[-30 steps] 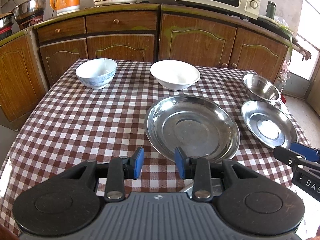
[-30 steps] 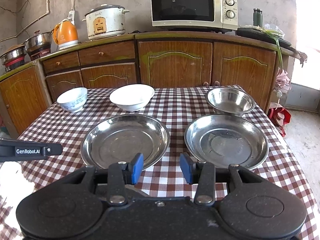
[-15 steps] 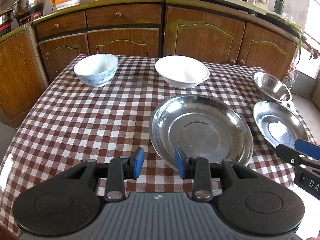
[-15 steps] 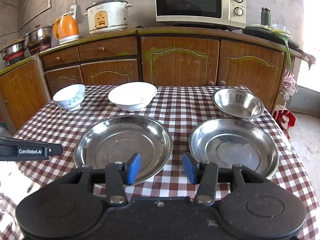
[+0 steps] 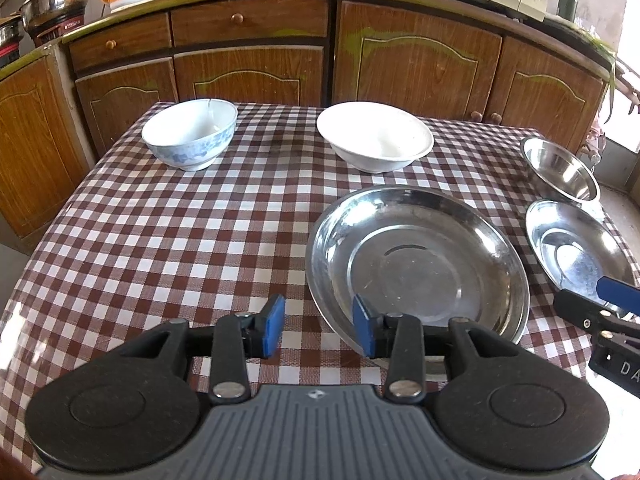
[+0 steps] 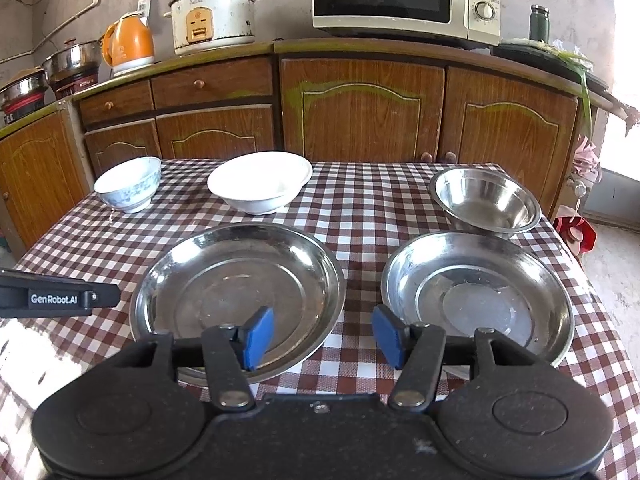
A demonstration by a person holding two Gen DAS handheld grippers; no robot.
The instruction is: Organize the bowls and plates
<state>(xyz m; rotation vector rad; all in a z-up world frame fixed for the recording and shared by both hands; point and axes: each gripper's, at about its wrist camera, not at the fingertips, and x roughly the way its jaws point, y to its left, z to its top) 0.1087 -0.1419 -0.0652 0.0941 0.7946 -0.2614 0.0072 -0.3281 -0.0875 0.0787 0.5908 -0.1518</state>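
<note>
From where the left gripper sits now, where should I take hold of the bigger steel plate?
Pinch the near rim of the bigger steel plate, coming in low from the table's front edge. Its thin, flared lip suits two fingers, and the open left gripper already has one finger over that rim.

Five dishes on the counter point(image 6: 360, 208) ahead of me.

Near me, large plate point(image 6: 236, 292) left, smaller plate point(image 6: 476, 296) right, apart. Behind the smaller plate, touching it, I see a metal bowl point(image 6: 486, 202). Far row: patterned bowl point(image 6: 130, 184) leftmost, wide bowl point(image 6: 260, 182) beside it, behind the large plate.
</note>
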